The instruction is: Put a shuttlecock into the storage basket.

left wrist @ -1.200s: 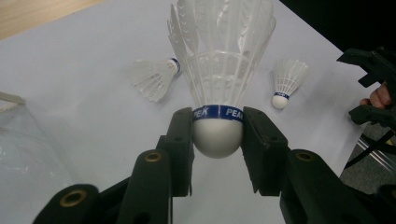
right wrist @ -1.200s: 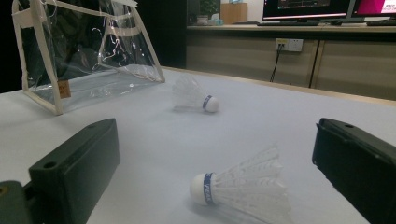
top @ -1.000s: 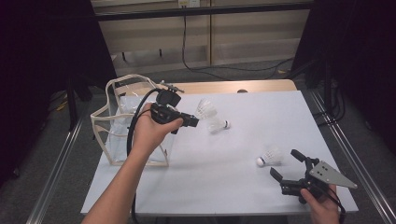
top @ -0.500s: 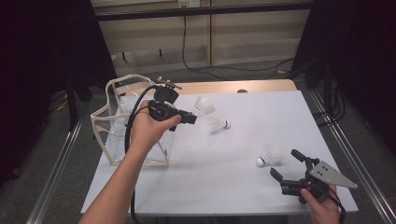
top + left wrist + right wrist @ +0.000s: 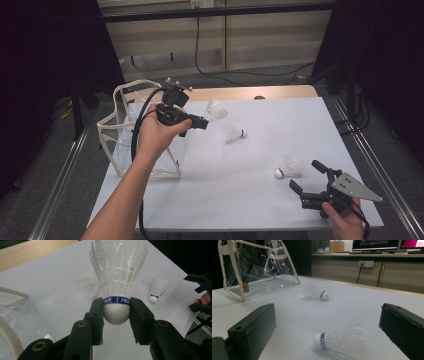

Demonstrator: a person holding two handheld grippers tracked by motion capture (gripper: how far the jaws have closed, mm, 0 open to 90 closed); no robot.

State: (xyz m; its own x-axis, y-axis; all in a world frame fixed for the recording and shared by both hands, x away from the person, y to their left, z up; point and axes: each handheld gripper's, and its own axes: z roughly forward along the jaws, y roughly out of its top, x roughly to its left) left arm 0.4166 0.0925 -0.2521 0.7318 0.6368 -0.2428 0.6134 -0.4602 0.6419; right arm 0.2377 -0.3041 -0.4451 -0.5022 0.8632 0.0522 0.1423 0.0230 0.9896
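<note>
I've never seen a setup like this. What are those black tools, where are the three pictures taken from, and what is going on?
A person holds a hand-held gripper in each hand. One picture looks down from above; the other two come from cameras riding on each gripper. The left gripper pinches a shuttlecock by its cork between its fingers. The right gripper waits open near a second shuttlecock lying on the white table. A third shuttlecock lies farther off, beside a clear bag.
</note>
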